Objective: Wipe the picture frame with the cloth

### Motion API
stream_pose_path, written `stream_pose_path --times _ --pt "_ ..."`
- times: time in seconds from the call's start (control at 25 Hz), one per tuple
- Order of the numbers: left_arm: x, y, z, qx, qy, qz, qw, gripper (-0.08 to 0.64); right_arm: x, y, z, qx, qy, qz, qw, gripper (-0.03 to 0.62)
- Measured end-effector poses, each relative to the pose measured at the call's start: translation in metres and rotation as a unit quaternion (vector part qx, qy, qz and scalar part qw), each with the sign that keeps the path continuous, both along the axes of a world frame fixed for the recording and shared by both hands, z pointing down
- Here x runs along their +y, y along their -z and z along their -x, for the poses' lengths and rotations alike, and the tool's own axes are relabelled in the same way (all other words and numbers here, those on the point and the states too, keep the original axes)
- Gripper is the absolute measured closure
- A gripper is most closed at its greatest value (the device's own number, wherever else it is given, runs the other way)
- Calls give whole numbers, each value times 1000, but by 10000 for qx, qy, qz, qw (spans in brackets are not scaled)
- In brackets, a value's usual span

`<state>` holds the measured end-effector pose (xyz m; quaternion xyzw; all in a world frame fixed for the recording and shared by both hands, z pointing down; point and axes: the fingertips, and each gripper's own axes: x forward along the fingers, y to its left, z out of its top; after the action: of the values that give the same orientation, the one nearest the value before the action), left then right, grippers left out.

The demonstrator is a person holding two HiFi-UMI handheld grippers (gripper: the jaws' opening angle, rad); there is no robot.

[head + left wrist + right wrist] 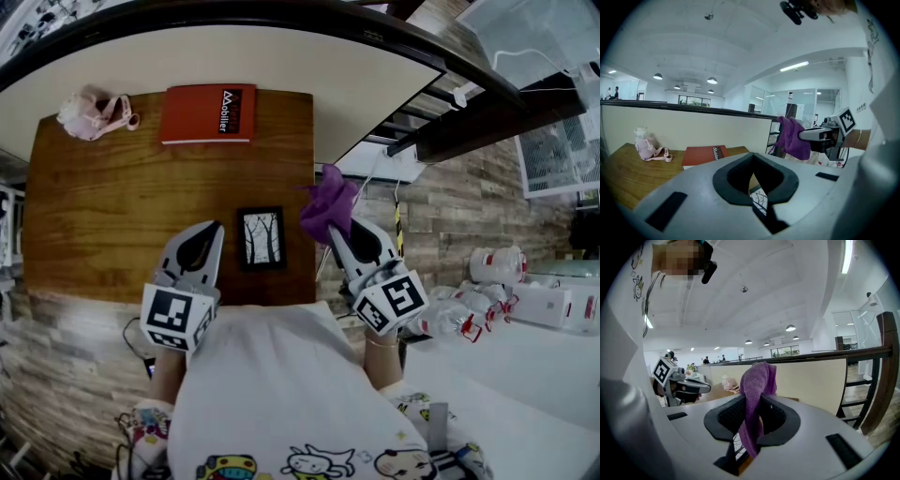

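A small black picture frame (261, 238) with a tree print lies flat near the front edge of the wooden table (112, 206). My left gripper (204, 236) hovers just left of it, shut with nothing between its jaws; a sliver of the picture frame (759, 200) shows below its tips. My right gripper (336, 230) hangs just right of the frame, beyond the table's right edge, shut on a purple cloth (326, 204) that bunches above the jaws. In the right gripper view the purple cloth (755, 404) drapes down between the pads.
A red book (208, 113) lies at the table's far edge, with a pink plush toy (92, 116) at the far left corner. A cream partition wall (234, 56) runs behind the table. White bottles and boxes (525, 291) sit on the floor to the right.
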<state>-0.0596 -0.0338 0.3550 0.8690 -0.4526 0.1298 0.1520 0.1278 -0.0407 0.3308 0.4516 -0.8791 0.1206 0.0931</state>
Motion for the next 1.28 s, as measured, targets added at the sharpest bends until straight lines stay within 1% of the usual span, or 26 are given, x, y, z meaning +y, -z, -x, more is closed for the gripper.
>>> stream_pose_path --times 0.76,1.28 --pt "3 0 -1 2 -101 -69 9999 557 8 0 -3 92 -49 -1 9999 525" --pt "-3 -1 -3 -92 -332 -118 9993 557 19 -6 -8 131 -222 91 9996 525"
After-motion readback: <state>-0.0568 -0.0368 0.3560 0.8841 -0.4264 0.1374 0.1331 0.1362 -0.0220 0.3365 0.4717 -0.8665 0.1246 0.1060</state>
